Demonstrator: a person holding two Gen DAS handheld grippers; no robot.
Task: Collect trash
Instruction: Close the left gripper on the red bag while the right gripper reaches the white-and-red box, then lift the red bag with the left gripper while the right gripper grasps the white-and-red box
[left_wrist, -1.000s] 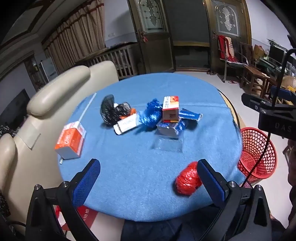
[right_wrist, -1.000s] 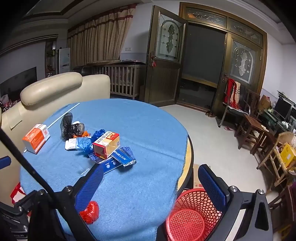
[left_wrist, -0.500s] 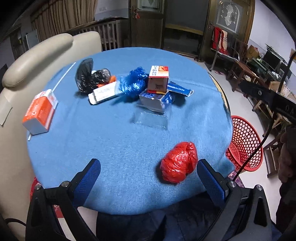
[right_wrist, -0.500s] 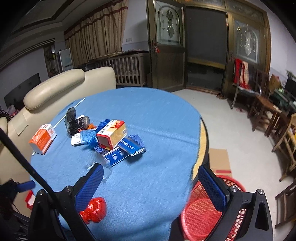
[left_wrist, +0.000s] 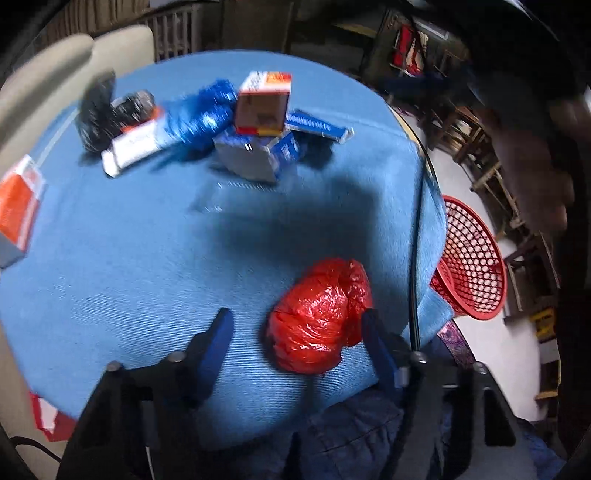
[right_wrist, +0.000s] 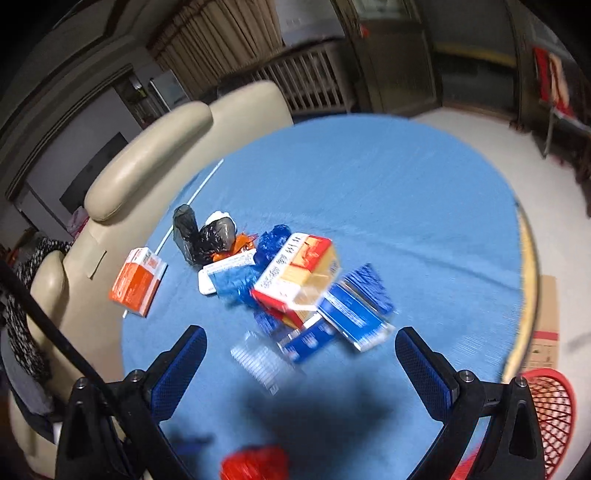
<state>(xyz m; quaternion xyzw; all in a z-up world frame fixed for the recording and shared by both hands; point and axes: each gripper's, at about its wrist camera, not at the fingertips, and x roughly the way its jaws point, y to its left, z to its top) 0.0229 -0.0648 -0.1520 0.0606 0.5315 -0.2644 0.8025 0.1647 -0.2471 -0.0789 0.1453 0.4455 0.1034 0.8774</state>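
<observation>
From the left wrist, the left tongs (left_wrist: 295, 325) are closing around the red bag (left_wrist: 319, 314) near the table (left_wrist: 129, 266) edge, not yet pressing. From the right wrist, the right tongs (right_wrist: 299, 354) hang released over the boxes (right_wrist: 306, 291), probably next for the basket (right_wrist: 554, 410).

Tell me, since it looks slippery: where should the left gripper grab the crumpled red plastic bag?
Across its bulging middle, from above. The red plastic bag lies between the left gripper fingers, whose jaws are closing; one pad is at its side, and the wad should squash.
</observation>
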